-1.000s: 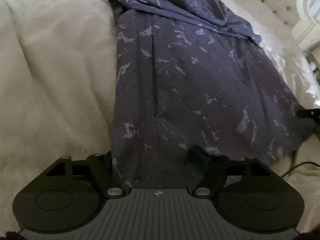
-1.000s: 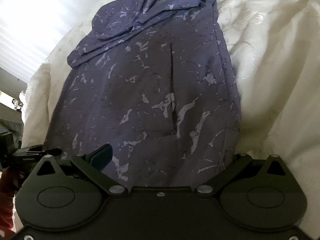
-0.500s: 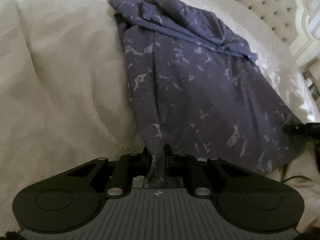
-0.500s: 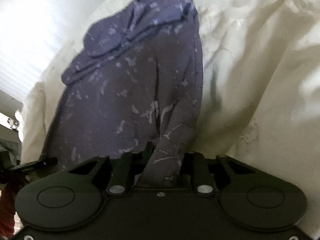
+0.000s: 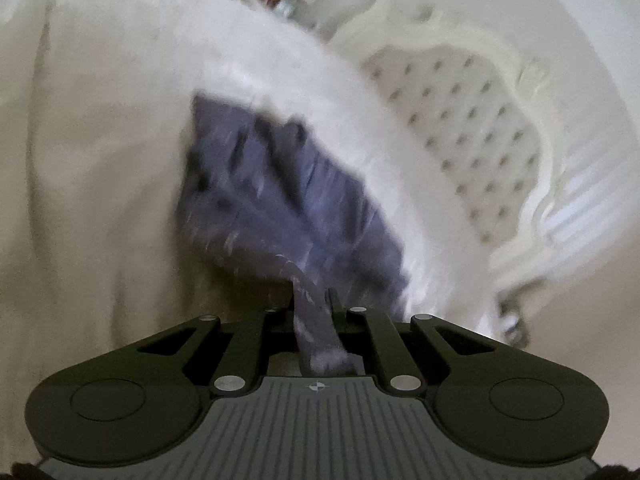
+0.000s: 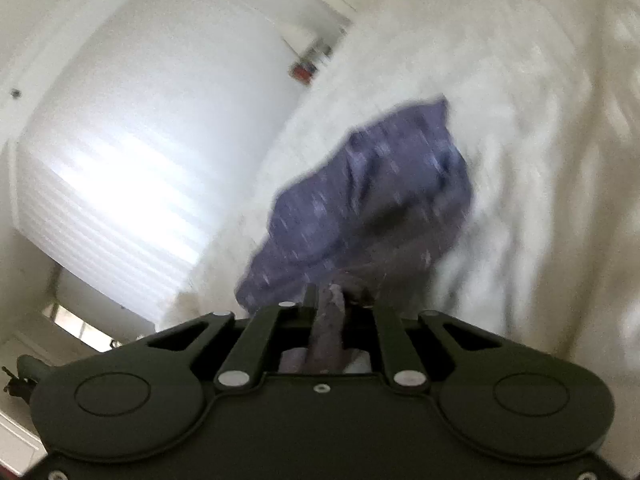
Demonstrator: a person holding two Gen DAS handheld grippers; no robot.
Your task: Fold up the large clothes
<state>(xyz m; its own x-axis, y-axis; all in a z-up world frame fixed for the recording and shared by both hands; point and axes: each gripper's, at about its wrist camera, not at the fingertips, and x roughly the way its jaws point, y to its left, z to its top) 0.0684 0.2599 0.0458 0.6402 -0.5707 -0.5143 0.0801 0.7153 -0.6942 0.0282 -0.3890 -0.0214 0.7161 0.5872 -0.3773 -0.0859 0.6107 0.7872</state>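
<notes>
No words, labels, brand names or numbers can be read in either view. The only sign is a small round mark split into 4 dark and light quarters with a fine cross through it, printed on the ribbed grey plate (image 5: 316,412) of the left tool, at the middle of the plate's front edge. The dark plate (image 6: 320,432) of the right tool carries no print that can be made out. A small red thing (image 6: 303,69) far back beside the bed in the right wrist view, also seen in the left wrist view, is too blurred to show any writing.
</notes>
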